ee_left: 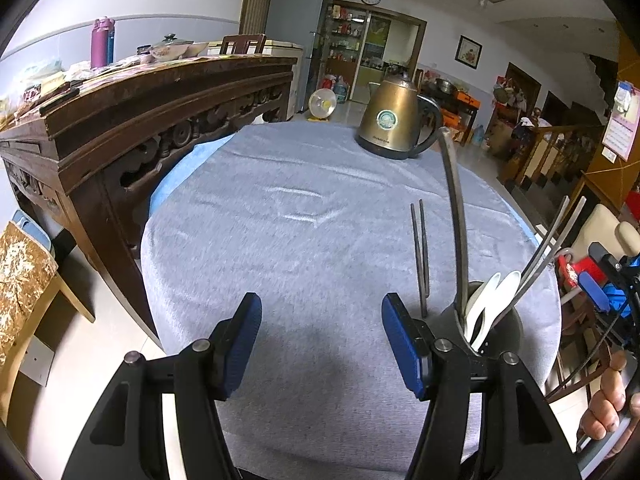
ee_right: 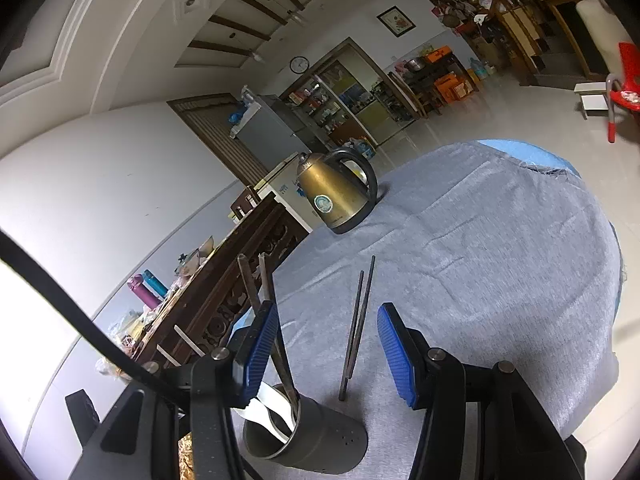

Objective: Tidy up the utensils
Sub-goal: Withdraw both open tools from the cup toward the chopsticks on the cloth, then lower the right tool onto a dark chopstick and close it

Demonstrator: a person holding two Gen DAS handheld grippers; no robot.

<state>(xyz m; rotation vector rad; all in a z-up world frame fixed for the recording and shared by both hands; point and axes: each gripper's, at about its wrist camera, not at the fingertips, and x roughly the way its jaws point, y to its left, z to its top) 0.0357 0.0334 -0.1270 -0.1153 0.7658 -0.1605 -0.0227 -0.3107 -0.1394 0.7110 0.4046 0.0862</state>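
Observation:
A pair of dark chopsticks (ee_left: 420, 256) (ee_right: 358, 328) lies on the grey tablecloth (ee_left: 304, 208) (ee_right: 500, 280). Right of it stands a dark metal holder cup (ee_left: 508, 324) (ee_right: 320, 440) with white spoons (ee_left: 494, 296) (ee_right: 266, 406) and long metal handles (ee_left: 456, 220) (ee_right: 256, 280) sticking out. My left gripper (ee_left: 322, 344) is open above bare cloth, left of the chopsticks, its right finger hiding part of the cup. My right gripper (ee_right: 328, 354) is open too, and the chopsticks show on the cloth between its fingers, untouched. The cup sits close under its left finger.
A brass-coloured kettle (ee_left: 394, 120) (ee_right: 336, 196) stands at the far side of the round table. A carved dark wooden sideboard (ee_left: 132, 120) (ee_right: 224, 280) crowded with bowls and bottles runs along the left. A hand (ee_left: 608, 404) holds the other gripper at the right edge.

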